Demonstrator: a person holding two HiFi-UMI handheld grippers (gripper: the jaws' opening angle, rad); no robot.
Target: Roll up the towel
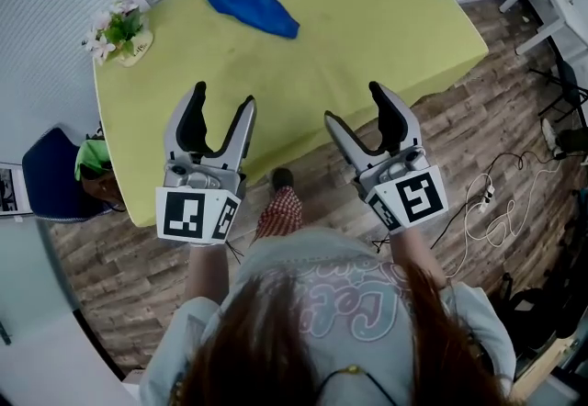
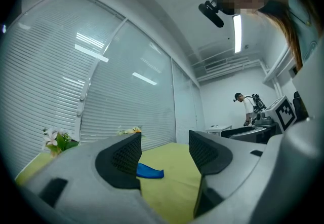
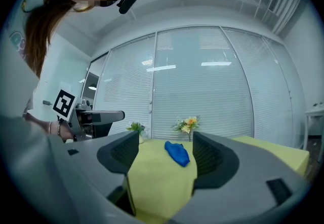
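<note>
Yellow-green cloth covers the desk [image 1: 367, 37], which stands on a wood-plank floor [image 1: 478, 147] beside a wall of glass with shut blinds [image 2: 55, 91]. The left claw [image 1: 223, 97] hangs over the desk's near edge with its jaws spread wide and nothing between them. The right claw [image 1: 355, 105] hangs just off that same edge, equally released and empty. Neither touches the cloth.

The blue towel [image 1: 253, 7] lies crumpled near the far edge, toward the left corner, well apart from both claws. From the left gripper view, that claw's left jaw covers part of the towel, so only one tapering end shows.

At the left corner a small pot [image 1: 133, 48] holds white flowers and green leaves. A second bunch of yellow flowers [image 3: 186, 124] stands at the far edge; the head view cuts it off at the top, and its vase is too small to make out. A blue chair [image 1: 50, 176] sits past the desk's left side, half hidden by the desk. Far across the room stands another person [image 2: 246, 106], small and indistinct.
</note>
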